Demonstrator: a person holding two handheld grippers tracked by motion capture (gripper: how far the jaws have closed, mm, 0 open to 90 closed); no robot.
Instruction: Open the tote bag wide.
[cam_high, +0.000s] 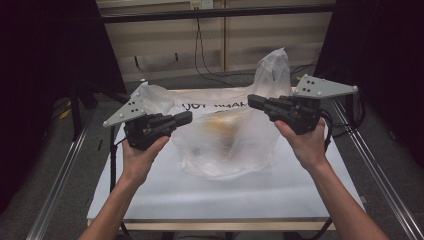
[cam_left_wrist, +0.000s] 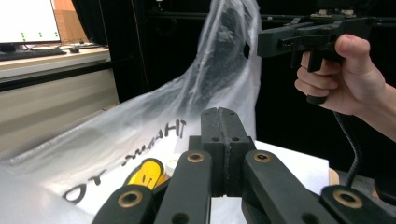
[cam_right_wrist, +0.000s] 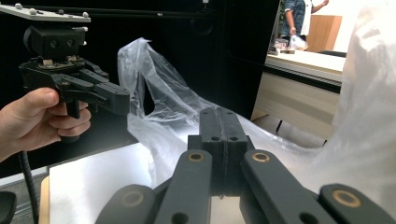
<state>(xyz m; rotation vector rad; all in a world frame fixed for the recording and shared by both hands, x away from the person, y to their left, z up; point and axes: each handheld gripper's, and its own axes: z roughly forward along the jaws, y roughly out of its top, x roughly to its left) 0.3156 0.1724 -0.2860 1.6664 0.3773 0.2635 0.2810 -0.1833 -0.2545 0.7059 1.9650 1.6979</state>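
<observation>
The clear plastic bag (cam_high: 225, 135) sits mid-table (cam_high: 200, 200) between both tools — left hand-held gripper (cam_high: 189, 118) and right hand-held gripper (cam_high: 250, 101), jaws pressed together, each beside a handle — something yellow (cam_left_wrist: 144, 173) shows inside.

One clear plastic bag (cam_high: 227, 135) with black lettering lies on one white table (cam_high: 210, 195). Two handles rise from the bag, one at each side. One yellow container (cam_left_wrist: 145, 173) and one pale lid beside it show through the plastic. Two black grippers are in view, left gripper (cam_high: 186, 118) and right gripper (cam_high: 252, 101), each carrying one grey three-cornered plate.
</observation>
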